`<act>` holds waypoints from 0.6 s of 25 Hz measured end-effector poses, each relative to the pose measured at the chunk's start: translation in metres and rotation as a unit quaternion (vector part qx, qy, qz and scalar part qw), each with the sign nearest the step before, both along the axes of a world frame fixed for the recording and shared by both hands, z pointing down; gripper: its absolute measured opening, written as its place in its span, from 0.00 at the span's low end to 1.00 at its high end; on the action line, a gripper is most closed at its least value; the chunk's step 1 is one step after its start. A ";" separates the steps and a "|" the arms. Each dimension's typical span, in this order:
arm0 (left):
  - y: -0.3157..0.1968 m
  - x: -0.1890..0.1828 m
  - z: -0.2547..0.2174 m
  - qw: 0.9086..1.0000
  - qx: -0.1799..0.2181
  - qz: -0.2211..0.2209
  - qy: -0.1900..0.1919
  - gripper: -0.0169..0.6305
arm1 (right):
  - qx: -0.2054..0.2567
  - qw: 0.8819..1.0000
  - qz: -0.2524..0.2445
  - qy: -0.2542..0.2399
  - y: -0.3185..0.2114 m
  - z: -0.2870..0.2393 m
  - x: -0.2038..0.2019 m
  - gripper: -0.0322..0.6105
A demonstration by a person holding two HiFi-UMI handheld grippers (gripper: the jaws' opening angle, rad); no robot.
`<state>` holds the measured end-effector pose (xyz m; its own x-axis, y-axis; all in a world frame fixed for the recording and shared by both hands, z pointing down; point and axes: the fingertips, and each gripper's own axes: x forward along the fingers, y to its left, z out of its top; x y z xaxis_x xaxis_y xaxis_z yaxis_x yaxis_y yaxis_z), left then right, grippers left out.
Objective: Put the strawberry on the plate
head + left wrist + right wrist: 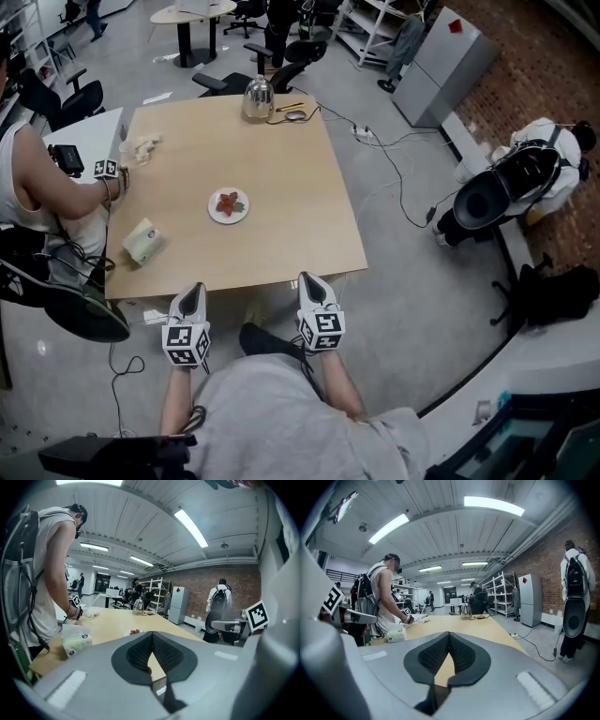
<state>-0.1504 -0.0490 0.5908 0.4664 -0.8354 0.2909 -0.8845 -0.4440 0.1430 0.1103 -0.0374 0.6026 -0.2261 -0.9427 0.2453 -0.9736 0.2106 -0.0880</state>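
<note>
The strawberry already sits on the white plate at the middle of the counter. Our left tongs and right tongs are both closed and empty, well apart from it at the near edge, so the task looks finished

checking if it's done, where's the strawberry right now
In the head view, the strawberry lies on the white plate near the middle of the wooden table, right of the tissue pack.

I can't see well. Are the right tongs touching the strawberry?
Apart. In the head view the right tongs hover at the near edge of the table, bare wood between them and the strawberry on the plate.
</note>
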 end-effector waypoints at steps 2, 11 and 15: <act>0.003 0.001 0.000 1.000 0.000 0.001 -0.001 0.05 | -0.001 1.000 0.002 -0.001 0.006 0.001 0.000 0.06; 0.011 0.001 -0.006 1.000 0.007 0.004 -0.003 0.05 | -0.004 1.000 0.001 -0.002 0.020 0.003 -0.002 0.06; 0.012 0.001 -0.005 1.000 0.007 0.003 -0.004 0.05 | -0.008 1.000 -0.005 0.001 0.020 0.006 -0.003 0.06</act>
